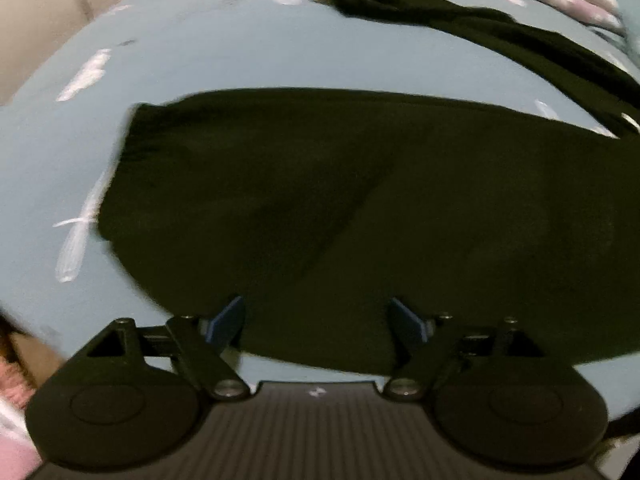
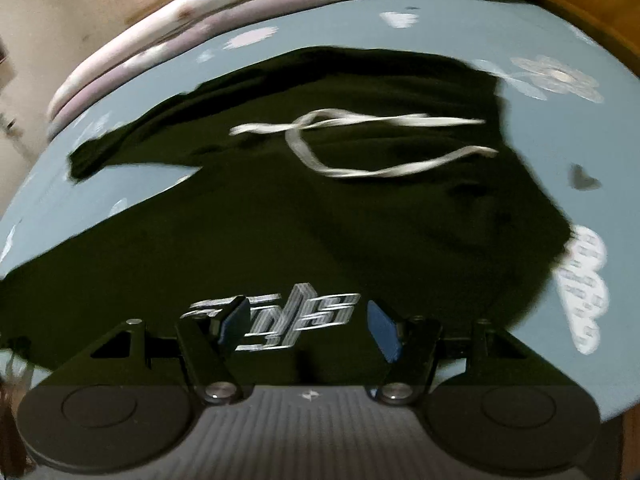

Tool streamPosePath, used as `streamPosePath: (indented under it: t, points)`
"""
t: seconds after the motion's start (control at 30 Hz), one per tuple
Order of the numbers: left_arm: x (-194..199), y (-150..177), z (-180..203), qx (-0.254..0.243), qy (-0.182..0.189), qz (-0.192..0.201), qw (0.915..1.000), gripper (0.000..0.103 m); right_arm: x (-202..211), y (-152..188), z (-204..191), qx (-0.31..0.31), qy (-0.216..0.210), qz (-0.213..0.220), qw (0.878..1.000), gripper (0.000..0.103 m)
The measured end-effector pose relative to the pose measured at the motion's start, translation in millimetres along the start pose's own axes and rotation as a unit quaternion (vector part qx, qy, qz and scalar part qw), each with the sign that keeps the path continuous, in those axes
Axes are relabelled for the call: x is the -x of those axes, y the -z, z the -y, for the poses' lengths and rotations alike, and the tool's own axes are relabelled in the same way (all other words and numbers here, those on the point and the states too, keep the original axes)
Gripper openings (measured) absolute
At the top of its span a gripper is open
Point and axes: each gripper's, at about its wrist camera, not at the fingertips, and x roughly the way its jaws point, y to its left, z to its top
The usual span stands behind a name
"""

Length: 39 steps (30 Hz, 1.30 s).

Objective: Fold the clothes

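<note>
The black sweatpants [image 2: 320, 220] look soft and limp, best pinched at the waistband edge; left gripper [image 1: 318, 318] and right gripper [image 2: 308, 328] both stand wide, empty.

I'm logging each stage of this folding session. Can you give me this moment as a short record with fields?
garment: black trousers, spread flat, legs apart
surface: blue flowered bedsheet
drawstring: white cord lying loose at the waist
print: silver logo near the right gripper
left gripper: open over one leg, nothing between the jaws
right gripper: open over the logo, nothing gripped
fold: not yet begun
</note>
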Motion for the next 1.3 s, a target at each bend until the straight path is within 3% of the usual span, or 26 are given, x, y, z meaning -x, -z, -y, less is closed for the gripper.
streamPosePath:
  t: [0.2,0.27,0.37,0.5,0.6,0.7,0.83,0.9,1.0,1.17,1.3]
  points:
    - [14.9,-8.0,26.2,-0.048,0.051,0.052,0.9962,0.081,-20.7,5.2,-43.7,0.037,-0.026,-0.029,0.999,0.07]
    - [2.4,-9.4,30.8,-0.057,0.049,0.043,0.9963,0.081,-23.5,8.6,-50.3,0.043,-0.026,-0.036,0.998,0.07]
    - [-13.1,-2.0,24.4,-0.032,0.06,0.018,0.9975,0.08,-21.2,13.0,-50.1,0.047,-0.015,-0.039,0.998,0.07]
    - [-7.4,7.4,15.4,-0.022,0.084,0.014,0.9962,0.081,-20.1,14.0,-35.7,0.024,0.002,-0.043,0.999,0.071]
    - [2.2,-2.8,-3.6,0.002,0.12,0.037,0.9921,0.081,-20.9,13.3,-31.6,0.013,0.008,-0.044,0.999,0.071]
    - [0.2,-27.4,-29.5,0.041,0.119,0.07,0.9896,0.081,-20.9,13.2,-37.8,0.015,0.009,-0.042,0.999,0.071]
    - [-39.0,-54.9,-75.9,0.152,0.163,0.049,0.9737,0.081,-21.4,13.3,-47.7,0.031,0.01,-0.045,0.998,0.071]
    - [-56.7,-62.0,-91.2,0.18,0.154,0.043,0.9705,0.081,-22.3,12.5,-48.5,0.035,0.018,-0.046,0.998,0.071]
    - [-65.0,-63.3,-110.3,0.198,0.167,0.061,0.9639,0.083,-22.9,10.8,-44.6,0.027,0.03,-0.047,0.998,0.071]
    - [-56.0,-64.6,-139.4,0.253,0.146,0.065,0.9543,0.081,-26.3,7.7,-39.7,0.014,0.037,-0.048,0.998,0.071]
    - [-41.0,-75.4,-131.6,0.224,0.186,0.082,0.9531,0.081,-33.1,7.0,-45.7,0.018,0.033,-0.052,0.998,0.071]
